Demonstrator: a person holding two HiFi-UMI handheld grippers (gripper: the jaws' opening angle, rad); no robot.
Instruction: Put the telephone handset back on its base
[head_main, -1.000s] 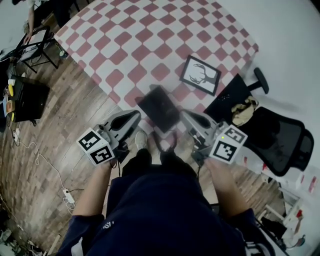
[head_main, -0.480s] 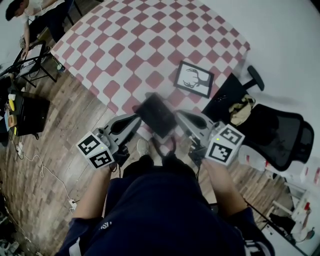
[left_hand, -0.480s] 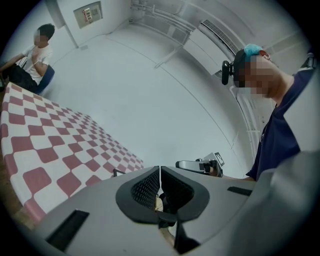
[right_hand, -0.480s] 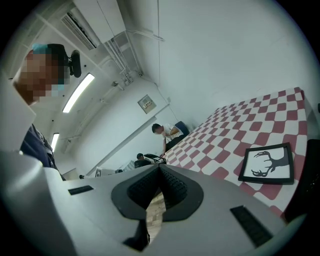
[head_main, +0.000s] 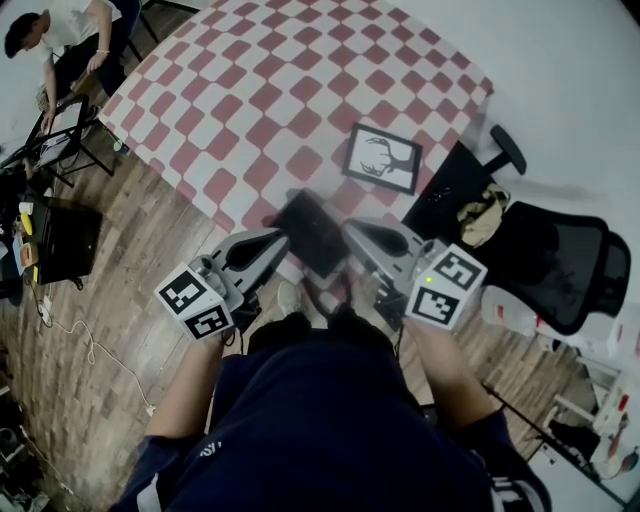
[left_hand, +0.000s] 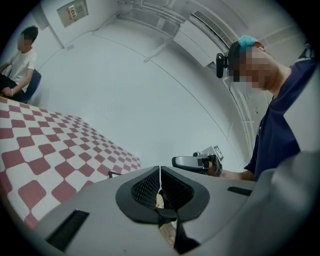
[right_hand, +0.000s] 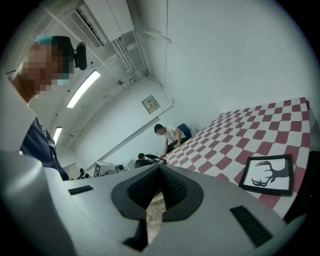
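A dark, blurred rectangular thing (head_main: 313, 232) lies at the near edge of the red-and-white checkered table (head_main: 270, 90); I cannot tell whether it is the telephone. No handset or base is plainly visible in either gripper view. My left gripper (head_main: 278, 238) points at the dark thing's left side and my right gripper (head_main: 350, 228) at its right side. In the left gripper view the left gripper (left_hand: 160, 170) has its jaws together with nothing between them, and the right gripper (left_hand: 197, 162) shows beyond. The right gripper (right_hand: 160, 167) is likewise shut and empty.
A framed deer picture (head_main: 381, 158) lies on the table near its right corner, also the deer picture (right_hand: 266, 175). A black office chair (head_main: 560, 265) stands to the right. A black case (head_main: 60, 225) and cables lie on the wooden floor at left. A person (head_main: 60, 40) bends over a stand at far left.
The head view has shifted, bringing the person at the far left further into sight. Both grippers have edged forward, closer to the dark thing's sides. Their jaws stay shut.
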